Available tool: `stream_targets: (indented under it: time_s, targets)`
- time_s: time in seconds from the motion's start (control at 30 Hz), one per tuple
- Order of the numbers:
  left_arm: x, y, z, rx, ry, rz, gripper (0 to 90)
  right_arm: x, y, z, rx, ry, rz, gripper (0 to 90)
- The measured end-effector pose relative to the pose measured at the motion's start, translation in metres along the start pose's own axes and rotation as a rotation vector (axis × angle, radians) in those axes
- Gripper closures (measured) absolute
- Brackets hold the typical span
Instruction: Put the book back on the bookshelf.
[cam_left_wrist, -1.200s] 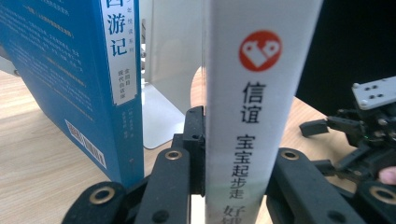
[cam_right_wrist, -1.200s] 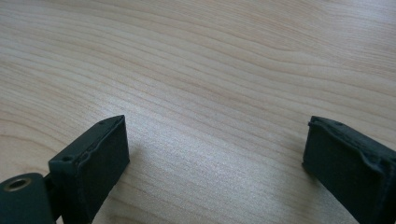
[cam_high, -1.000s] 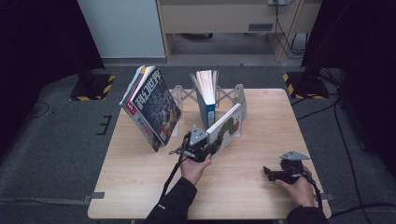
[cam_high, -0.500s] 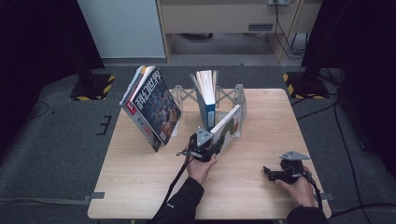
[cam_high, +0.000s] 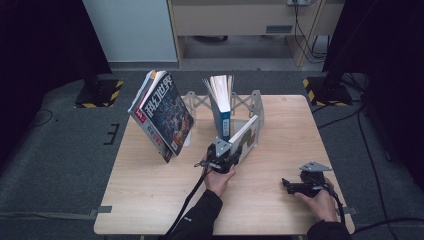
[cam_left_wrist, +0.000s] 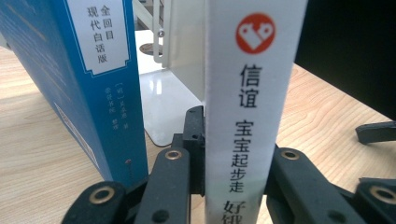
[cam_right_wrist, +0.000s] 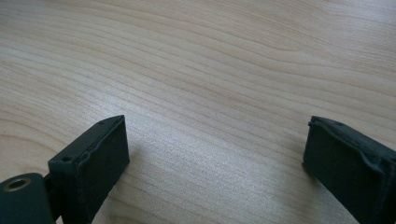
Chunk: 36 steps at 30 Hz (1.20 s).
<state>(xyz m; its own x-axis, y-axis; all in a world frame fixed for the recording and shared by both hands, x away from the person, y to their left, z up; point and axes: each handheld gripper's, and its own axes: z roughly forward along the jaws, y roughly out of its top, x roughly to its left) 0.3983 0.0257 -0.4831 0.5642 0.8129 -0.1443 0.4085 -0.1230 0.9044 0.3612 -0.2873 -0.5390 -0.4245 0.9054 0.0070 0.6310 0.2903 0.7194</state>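
right tool (cam_right_wrist: 215, 158): two black jaws spread wide apart, nothing between them | bench (cam_right_wrist: 210, 60): light wood grain, bare, close beneath the jaws | jaw shadows fall on wood

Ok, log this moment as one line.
left gripper: shut on white book | blue book: upright in rack | right gripper: open, over table
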Motion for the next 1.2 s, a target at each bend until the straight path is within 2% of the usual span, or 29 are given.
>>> stream_targets:
  time_s: [0.3, 0.47, 0.67, 1.07, 1.2]
  targets:
    - [-0.001, -0.006, 0.009, -0.006, 0.016, -0.001, 74.7, 0.000, 0.000, 0.000, 0.000, 0.000, 0.000, 7.1]
    - [-0.003, -0.008, 0.011, -0.005, 0.018, 0.013, 74.5, 0.000, 0.000, 0.000, 0.000, 0.000, 0.000, 7.1]
    - [-0.005, -0.015, 0.012, 0.014, 0.022, 0.029, 74.3, 0.000, 0.000, 0.000, 0.000, 0.000, -0.001, 7.1]
    - [-0.009, -0.021, 0.019, 0.025, 0.039, 0.014, 74.1, 0.000, 0.000, 0.000, 0.003, 0.001, -0.001, 6.9]
    - [-0.010, -0.024, 0.022, 0.039, 0.049, 0.032, 73.8, 0.000, 0.000, 0.000, 0.003, 0.001, -0.001, 6.9]
